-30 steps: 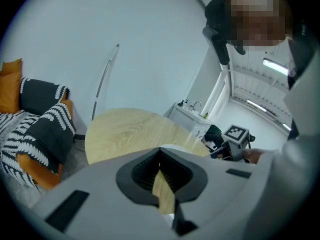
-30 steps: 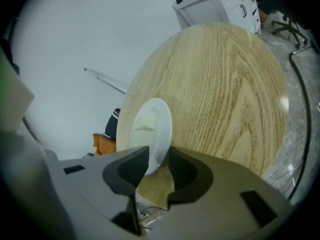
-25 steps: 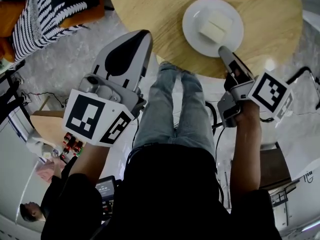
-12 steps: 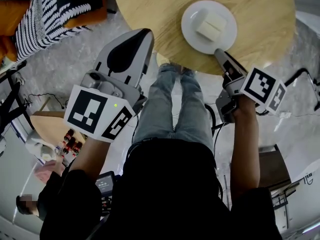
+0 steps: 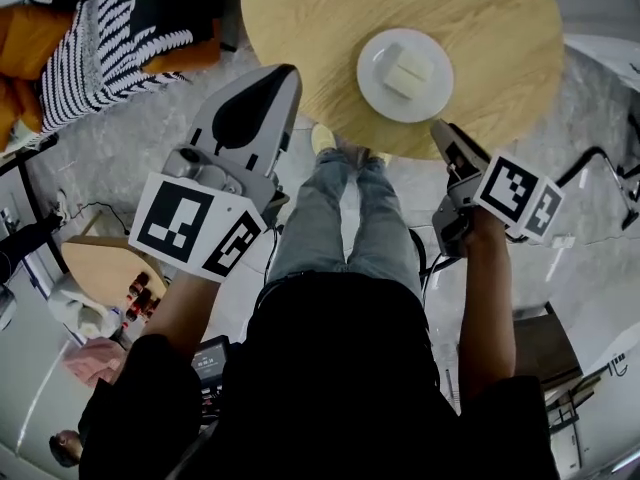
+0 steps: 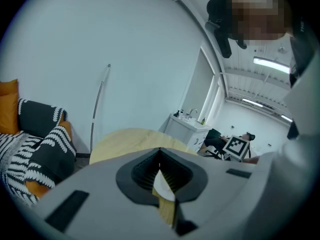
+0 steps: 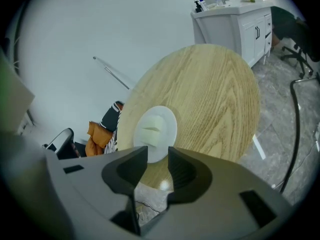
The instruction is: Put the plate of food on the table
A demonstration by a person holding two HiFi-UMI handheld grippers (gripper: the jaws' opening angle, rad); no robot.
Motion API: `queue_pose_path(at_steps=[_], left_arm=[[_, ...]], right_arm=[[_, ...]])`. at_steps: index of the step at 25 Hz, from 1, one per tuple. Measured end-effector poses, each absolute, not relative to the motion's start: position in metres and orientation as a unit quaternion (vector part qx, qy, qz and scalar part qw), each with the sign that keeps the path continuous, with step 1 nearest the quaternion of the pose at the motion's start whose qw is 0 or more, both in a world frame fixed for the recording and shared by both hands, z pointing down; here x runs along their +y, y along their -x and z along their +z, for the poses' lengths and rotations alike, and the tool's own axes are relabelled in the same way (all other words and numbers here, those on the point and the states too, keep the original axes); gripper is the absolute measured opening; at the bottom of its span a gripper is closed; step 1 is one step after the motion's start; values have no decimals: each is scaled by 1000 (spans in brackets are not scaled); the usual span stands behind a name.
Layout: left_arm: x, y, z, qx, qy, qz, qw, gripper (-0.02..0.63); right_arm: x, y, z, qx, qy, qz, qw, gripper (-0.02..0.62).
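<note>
While the white plate (image 5: 379,94) with its pale block of food (image 5: 405,70) sits on the round wooden table (image 5: 320,28) at the top of the head view, neither set of tongs touches it. The right gripper (image 5: 441,129) points up toward the plate from the lower right. Its tip overlaps the table's near edge in the picture, close to the plate's rim but apart from it.

In the right gripper view, the right gripper (image 7: 157,155) has its jaws parted by a clear gap with nothing between them. Through and above that gap show the plate (image 7: 167,127), the food (image 7: 151,129) on it and the table (image 7: 210,99).

Left of centre in the head view, the left gripper (image 5: 287,70) is held over the grey floor beside the table's left edge, well apart from the plate. In the left gripper view, the left gripper (image 6: 160,152) has its tips drawn together, leaving only a thin sliver lower down, and it grips nothing.

A black-and-white striped cushion (image 5: 100,43) lies at the upper left of the head view.
</note>
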State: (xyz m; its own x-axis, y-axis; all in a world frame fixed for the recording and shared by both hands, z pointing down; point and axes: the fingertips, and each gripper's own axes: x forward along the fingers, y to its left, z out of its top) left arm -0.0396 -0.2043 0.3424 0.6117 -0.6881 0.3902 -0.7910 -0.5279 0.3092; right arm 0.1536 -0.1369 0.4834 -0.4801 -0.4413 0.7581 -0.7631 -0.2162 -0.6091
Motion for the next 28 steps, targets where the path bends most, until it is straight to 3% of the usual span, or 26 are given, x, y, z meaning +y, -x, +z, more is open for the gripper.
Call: queue_pose_path(at_steps=[11, 18, 28], left_arm=[[-206, 41, 283, -437, -871, 81, 208, 5], [-203, 43, 236, -436, -882, 64, 165, 5], [-197, 46, 183, -441, -890, 45, 109, 5]], right_arm=[[-167, -155, 396, -679, -494, 534, 96, 130], [-182, -149, 327, -741, -515, 418, 104, 129], [-187, -134, 260, -784, -526, 314, 104, 44]])
